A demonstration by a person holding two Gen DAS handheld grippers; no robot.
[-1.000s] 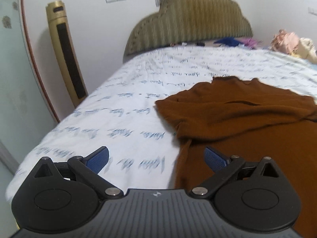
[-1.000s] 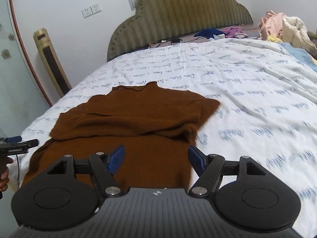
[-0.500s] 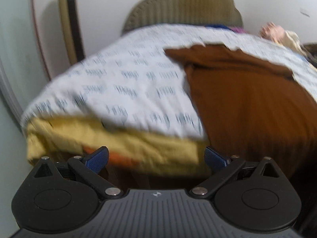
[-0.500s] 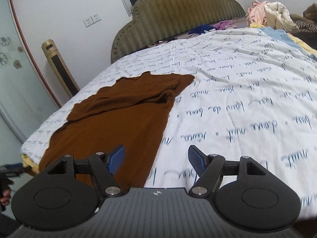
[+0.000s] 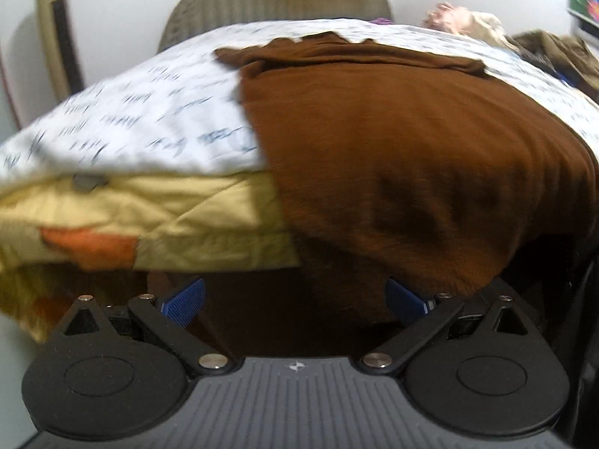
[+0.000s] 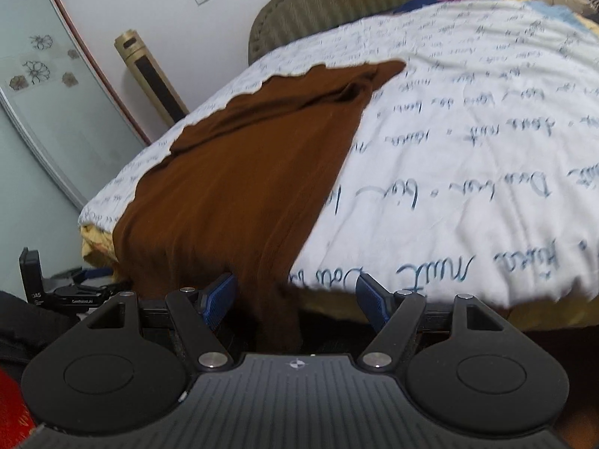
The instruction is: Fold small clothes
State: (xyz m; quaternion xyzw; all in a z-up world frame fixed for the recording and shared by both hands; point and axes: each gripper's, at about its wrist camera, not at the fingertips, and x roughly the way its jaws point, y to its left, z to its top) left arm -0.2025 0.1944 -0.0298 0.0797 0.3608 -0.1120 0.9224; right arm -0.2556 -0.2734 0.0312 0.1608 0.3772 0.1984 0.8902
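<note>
A brown knit garment [image 5: 393,142] lies on the bed, sleeves folded across its far end, its near hem draped over the bed's edge. My left gripper [image 5: 295,299] is open just below that edge, under the hanging hem's left corner, its blue pads apart and touching no cloth. In the right wrist view the same garment [image 6: 239,172] hangs over the edge. Its right hem corner drops between the blue pads of my right gripper [image 6: 295,297], which is open with the pads clear of the cloth.
White bedsheet [image 6: 468,157] with blue script covers the bed, over a yellow quilt [image 5: 149,220] showing at the edge. A padded headboard [image 6: 355,0] and gold tower fan [image 6: 149,75] stand behind. Clothes pile [image 5: 468,22] at the far right. The other handheld device [image 6: 56,292] shows lower left.
Both grippers have pulled back from over the bed and sunk to the near edge, so the hem now hangs in front of them. Their jaws stay equally wide.
</note>
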